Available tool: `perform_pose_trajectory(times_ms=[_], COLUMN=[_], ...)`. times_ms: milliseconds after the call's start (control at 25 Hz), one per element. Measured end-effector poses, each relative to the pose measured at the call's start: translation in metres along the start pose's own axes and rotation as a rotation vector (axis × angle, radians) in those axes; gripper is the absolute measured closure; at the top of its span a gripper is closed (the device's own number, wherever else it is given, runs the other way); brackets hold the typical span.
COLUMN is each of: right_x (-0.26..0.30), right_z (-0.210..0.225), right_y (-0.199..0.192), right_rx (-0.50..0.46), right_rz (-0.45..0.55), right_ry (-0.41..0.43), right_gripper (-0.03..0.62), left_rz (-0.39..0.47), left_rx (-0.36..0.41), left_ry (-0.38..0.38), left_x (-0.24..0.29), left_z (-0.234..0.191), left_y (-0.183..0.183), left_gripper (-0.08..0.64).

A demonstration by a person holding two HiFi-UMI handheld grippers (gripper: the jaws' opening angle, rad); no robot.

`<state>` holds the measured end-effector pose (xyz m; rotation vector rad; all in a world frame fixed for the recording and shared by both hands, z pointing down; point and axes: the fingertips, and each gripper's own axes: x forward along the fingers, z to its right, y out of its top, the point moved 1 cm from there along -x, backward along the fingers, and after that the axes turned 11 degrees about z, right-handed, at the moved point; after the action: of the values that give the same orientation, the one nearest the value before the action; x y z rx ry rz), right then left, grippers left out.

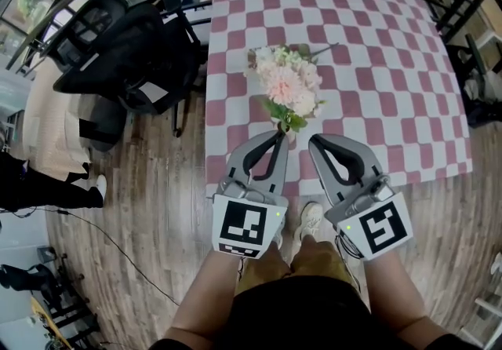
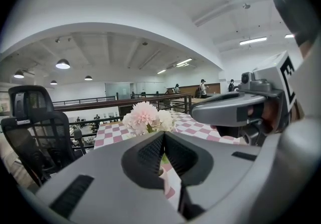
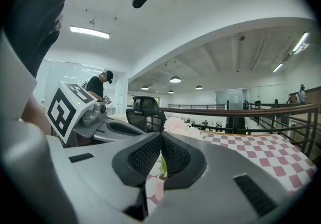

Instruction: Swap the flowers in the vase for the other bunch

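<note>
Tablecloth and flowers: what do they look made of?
Tablecloth: likely thin fabric or vinyl, matte, printed pink-and-white checks, lying flat. Flowers: pale pink and white petals, green leaves; real or artificial cannot be told.

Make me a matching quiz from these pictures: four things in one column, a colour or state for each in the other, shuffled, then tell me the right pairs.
Things:
1. office chair
2. tablecloth
3. flowers
4. left gripper

Colour or state:
A. checked pink and white
B. shut
C. black
D. pale pink and cream, with green leaves

Pairs: 1-C, 2-A, 3-D, 4-B
</note>
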<state>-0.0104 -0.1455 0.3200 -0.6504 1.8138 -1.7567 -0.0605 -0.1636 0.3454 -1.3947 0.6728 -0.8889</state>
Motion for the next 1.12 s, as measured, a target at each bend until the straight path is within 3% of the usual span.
perform_pose_trajectory(times_ms=[480, 1120], right_x=[0.01, 0.008], right_z=[-0.008, -0.001], right_y=[0.042, 0.08], right_rx=[-0.039, -0.109], right_rz=[0.09, 0.108], right_ry=[-0.003, -0.01], right_gripper=[0.558, 0.558], left_rz=[0.03, 0.086], left_rx=[0.04, 0.077], left_ry=[-0.032, -0.034], left_x=[-0.005, -0.018], left_z=[-0.001, -0.013], left_y=[0.029, 0.061], left_gripper=[0.551, 0.551])
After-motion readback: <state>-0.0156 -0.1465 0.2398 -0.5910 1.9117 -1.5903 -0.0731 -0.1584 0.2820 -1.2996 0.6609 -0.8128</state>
